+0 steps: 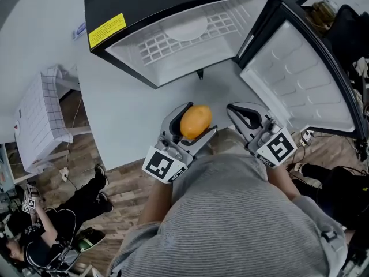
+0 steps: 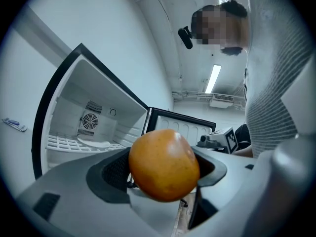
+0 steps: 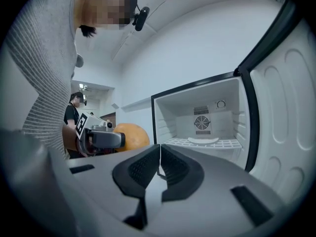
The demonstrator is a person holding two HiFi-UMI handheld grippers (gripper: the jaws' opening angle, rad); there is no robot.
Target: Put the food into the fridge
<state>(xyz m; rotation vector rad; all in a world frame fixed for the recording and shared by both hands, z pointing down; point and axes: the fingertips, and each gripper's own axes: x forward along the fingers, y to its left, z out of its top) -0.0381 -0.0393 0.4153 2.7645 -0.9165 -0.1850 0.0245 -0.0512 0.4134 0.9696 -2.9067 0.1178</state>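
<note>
The fridge (image 1: 173, 2) stands open, its door (image 1: 297, 82) swung wide to the right; a white plate (image 1: 187, 29) takes the middle of its wire shelf (image 1: 153, 48), bare either side.

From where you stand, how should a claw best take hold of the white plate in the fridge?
Probably by its near rim, coming from the open front. The white plate lies flat on the wire shelf, so only its edge offers something thin to pinch. The right claw, free but shut, must open first.

A smooth, round orange fruit (image 1: 195, 122) is clamped between the jaws of the left gripper (image 1: 201, 118), near the black fridge (image 1: 144, 2), which stands open with its door (image 1: 300, 79) swung right.
</note>
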